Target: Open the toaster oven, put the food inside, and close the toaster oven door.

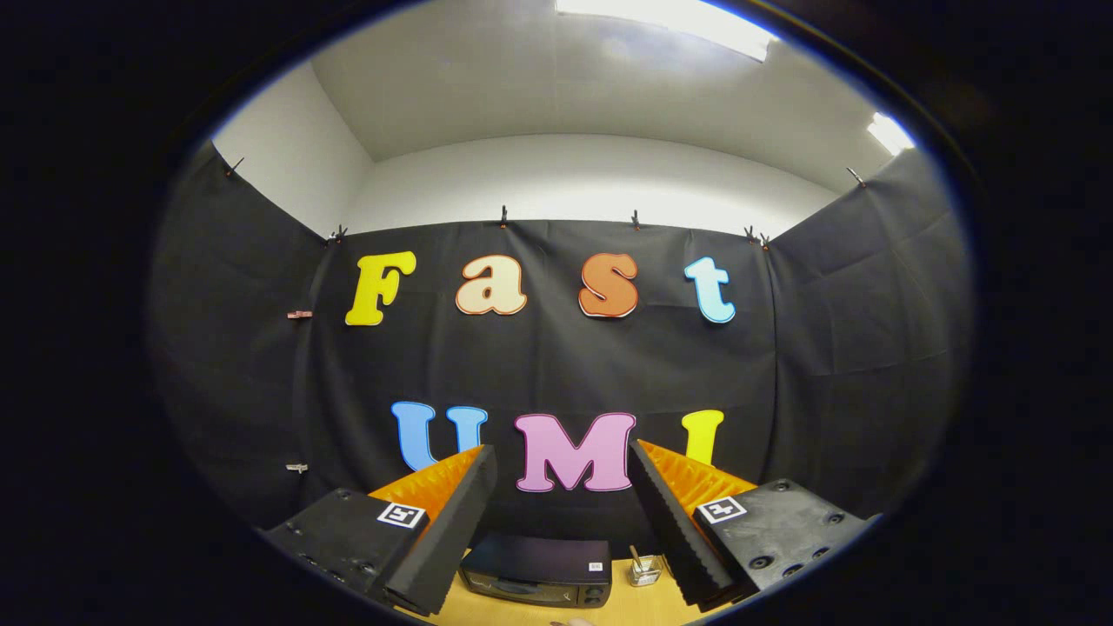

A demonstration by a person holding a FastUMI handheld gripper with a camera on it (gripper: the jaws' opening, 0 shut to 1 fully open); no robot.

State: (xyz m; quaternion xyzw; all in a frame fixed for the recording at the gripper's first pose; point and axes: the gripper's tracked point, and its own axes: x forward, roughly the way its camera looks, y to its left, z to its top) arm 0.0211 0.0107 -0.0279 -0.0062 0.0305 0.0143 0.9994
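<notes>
Nearest, the tongs (561,469): spread wide, pinching nothing, tips tilted up toward the black cloth wall (852,348) rather than down at the work. Ridged inner faces on both fingers (452,530), turned toward each other across a broad gap. A small square black-and-white marker on each finger base.

Just below and beyond the gap, low between the fingers: the toaster oven (536,569), sitting on the wooden tabletop (626,604). Dark boxy case, flat top, door shut, glass front with a handle across it, two round knobs at its right end. A small pale sticker near the top right corner of the case, too small to read.

Just to the right of the toaster oven, apart from it, a small clear glass jar (645,569) with a thin stick standing in it, partly hidden by the right finger.

At the tabletop's near edge, a pale sliver of something, too little to tell what.

Farther back, black cloth clipped along its top edge, white wall above, bright ceiling lights (669,16) overhead.
</notes>
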